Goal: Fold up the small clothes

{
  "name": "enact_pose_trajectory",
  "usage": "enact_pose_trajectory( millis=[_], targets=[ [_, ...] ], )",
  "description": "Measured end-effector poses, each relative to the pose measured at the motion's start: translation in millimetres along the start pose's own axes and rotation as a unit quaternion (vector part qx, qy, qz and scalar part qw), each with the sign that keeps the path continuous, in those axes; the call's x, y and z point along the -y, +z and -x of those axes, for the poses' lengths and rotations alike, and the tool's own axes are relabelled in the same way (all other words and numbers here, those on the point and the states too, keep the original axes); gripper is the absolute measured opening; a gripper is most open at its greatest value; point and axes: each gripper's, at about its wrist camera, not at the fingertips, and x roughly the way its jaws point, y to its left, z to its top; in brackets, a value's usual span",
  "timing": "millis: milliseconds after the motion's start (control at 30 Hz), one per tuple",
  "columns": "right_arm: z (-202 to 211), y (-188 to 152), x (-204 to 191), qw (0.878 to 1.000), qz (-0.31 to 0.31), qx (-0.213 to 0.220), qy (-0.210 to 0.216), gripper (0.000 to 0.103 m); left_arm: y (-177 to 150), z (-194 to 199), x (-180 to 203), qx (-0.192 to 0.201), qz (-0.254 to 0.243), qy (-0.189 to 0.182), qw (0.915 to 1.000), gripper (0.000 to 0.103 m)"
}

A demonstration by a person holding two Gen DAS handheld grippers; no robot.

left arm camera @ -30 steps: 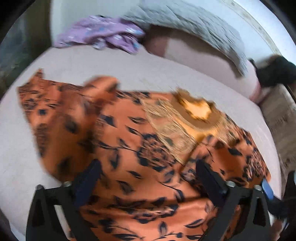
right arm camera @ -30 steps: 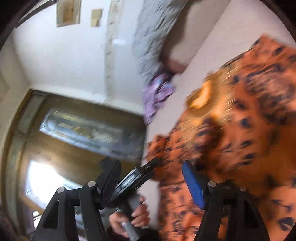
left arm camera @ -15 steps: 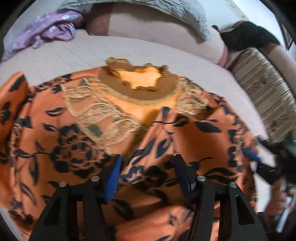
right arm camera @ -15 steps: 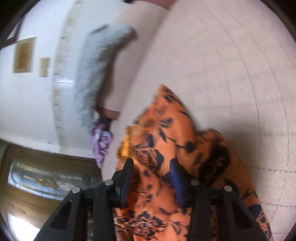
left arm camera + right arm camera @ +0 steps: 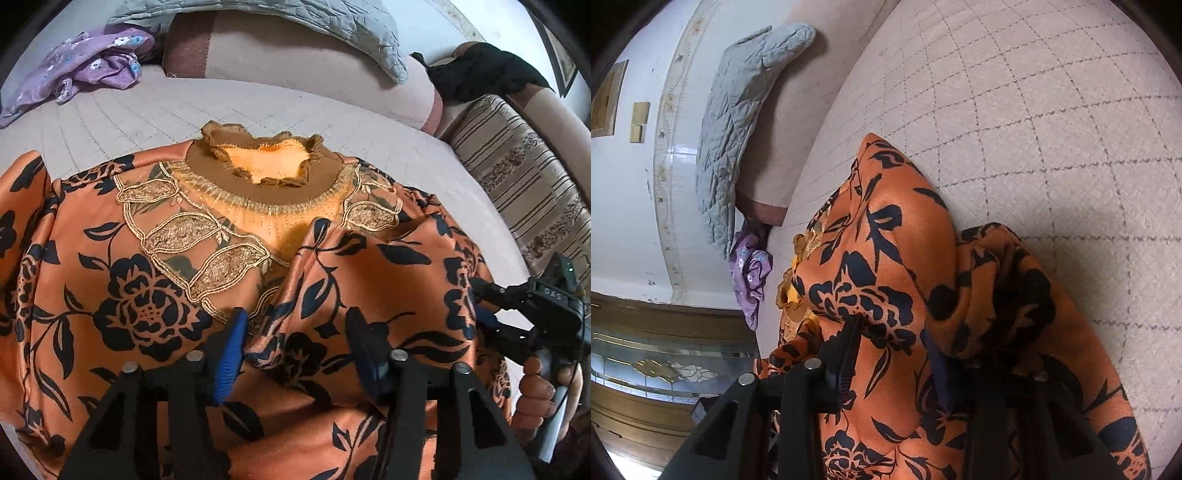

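Observation:
An orange garment with black flowers [image 5: 155, 280] lies spread on the pale checked bed [image 5: 147, 114], its gold-trimmed neckline [image 5: 258, 166] facing away. My left gripper [image 5: 295, 350] hovers over the middle of the garment with its jaws apart, a raised fold of cloth between the blue pads. My right gripper [image 5: 890, 354] is at the garment's right edge [image 5: 886, 240], its jaws partly closed around a bunched fold. It also shows in the left wrist view [image 5: 517, 314], held by a hand.
A crumpled purple garment [image 5: 85, 70] lies at the bed's far left. A grey quilted cover [image 5: 295, 22] drapes a bolster at the back. A black cloth [image 5: 491, 70] and a striped cushion [image 5: 524, 177] sit at the right.
The left gripper swung from the garment's left part to its middle and narrowed its jaws. The right gripper moved down onto the garment's right edge and closed partly around a fold.

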Motion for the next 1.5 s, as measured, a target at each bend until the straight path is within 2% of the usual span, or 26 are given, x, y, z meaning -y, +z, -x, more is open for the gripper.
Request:
enact_pose_trajectory(
  millis=[67, 133, 200, 300, 400, 500, 600, 667, 733, 833, 900, 967, 1000, 1033, 1067, 1100, 1167, 1233, 1300, 1367, 1400, 1467, 1500],
  targets=[
    [-2.5, -1.9, -3.2, 1.000, 0.005, 0.003, -0.003, 0.040, -2.5, -2.4, 5.1, 0.001, -0.018, 0.005, 0.9998, 0.052],
    [-2.5, -2.6, -4.4, 1.000, 0.011, 0.004, -0.007, 0.040, -2.8, -4.2, 9.8, 0.001, -0.028, 0.006, 0.9996, 0.017],
    [-3.1, -2.6, -5.0, 1.000, 0.014, 0.005, -0.009, 0.040, -1.8, -5.3, 9.1, 0.004, -0.029, 0.025, 0.9993, 0.010],
    [-3.8, -2.0, -4.2, 1.000, 0.015, 0.006, -0.008, 0.040, 1.0, 7.0, -1.7, 0.027, -0.001, 0.027, 0.9993, 0.009],
    [-4.4, -1.9, -4.1, 1.000, 0.014, 0.006, -0.008, 0.040, 9.0, 38.5, -8.4, 0.075, 0.008, 0.042, 0.9963, 0.009],
    [-4.7, -2.7, -6.0, 1.000, 0.015, 0.009, -0.014, 0.040, 16.8, 81.9, -23.2, 0.130, 0.024, 0.054, 0.9898, 0.009],
    [-4.4, -5.4, -11.9, 0.999, 0.026, 0.020, -0.027, 0.040, 16.0, 118.4, -39.3, 0.184, 0.013, 0.104, 0.9772, 0.008],
    [-5.4, -8.6, -18.1, 0.999, 0.039, 0.025, -0.025, 0.040, 11.8, 128.8, -52.2, 0.187, 0.017, 0.148, 0.9709, 0.006],
    [-6.9, -12.6, -24.9, 0.997, 0.057, 0.036, -0.038, 0.041, 7.6, 126.6, -66.8, 0.161, 0.021, 0.176, 0.9709, 0.006],
    [-7.2, -19.2, -37.2, 0.994, 0.088, 0.057, -0.042, 0.041, 1.5, 114.5, -80.6, 0.126, 0.029, 0.178, 0.9756, 0.006],
    [-6.9, -23.6, -47.7, 0.991, 0.112, 0.065, -0.028, 0.041, -1.6, 110.7, -79.6, 0.116, 0.020, 0.161, 0.9799, 0.006],
    [-8.4, -32.3, -64.2, 0.986, 0.151, 0.070, -0.016, 0.041, -4.1, 106.5, -74.2, 0.109, 0.018, 0.142, 0.9838, 0.014],
    [-11.7, -36.8, -71.8, 0.984, 0.168, 0.065, -0.009, 0.042, -4.5, 103.3, -70.9, 0.103, 0.018, 0.131, 0.9859, 0.037],
    [-19.0, -42.1, -78.6, 0.982, 0.182, 0.048, -0.002, 0.044, -2.4, 98.7, -67.0, 0.096, 0.020, 0.118, 0.9881, 0.069],
    [-26.4, -45.7, -81.9, 0.982, 0.187, 0.031, 0.001, 0.049, -0.8, 93.1, -64.8, 0.086, 0.025, 0.110, 0.9899, 0.082],
    [-35.3, -49.2, -83.1, 0.982, 0.190, 0.012, -0.004, 0.057, 0.1, 88.3, -63.5, 0.075, 0.030, 0.103, 0.9913, 0.086],
    [-54.5, -56.5, -80.3, 0.979, 0.197, -0.026, -0.042, 0.059, 1.2, 76.5, -60.1, 0.057, 0.034, 0.081, 0.9945, 0.086],
    [-52.4, -60.4, -82.9, 0.975, 0.215, -0.015, -0.045, 0.059, 2.6, 62.6, -59.5, 0.034, 0.036, 0.086, 0.9951, 0.086],
    [-49.5, -57.7, -82.3, 0.977, 0.210, -0.020, -0.038, 0.058, 2.5, 44.8, -63.7, 0.007, 0.050, 0.102, 0.9935, 0.085],
    [-45.7, -55.4, -77.8, 0.983, 0.184, -0.017, -0.019, 0.058, -0.1, 30.8, -69.4, -0.012, 0.070, 0.084, 0.9939, 0.059],
    [-43.9, -52.4, -75.4, 0.985, 0.174, -0.015, -0.011, 0.058, -0.8, 27.1, -70.4, -0.018, 0.073, 0.078, 0.9941, 0.031],
    [-37.0, -46.9, -75.9, 0.986, 0.168, -0.002, -0.007, 0.058, -2.1, 24.7, -67.0, -0.010, 0.061, 0.091, 0.9940, 0.025],
    [-32.0, -44.4, -76.8, 0.985, 0.169, 0.012, -0.012, 0.059, -2.2, 25.4, -64.7, -0.004, 0.055, 0.093, 0.9941, 0.014]
  ],
)
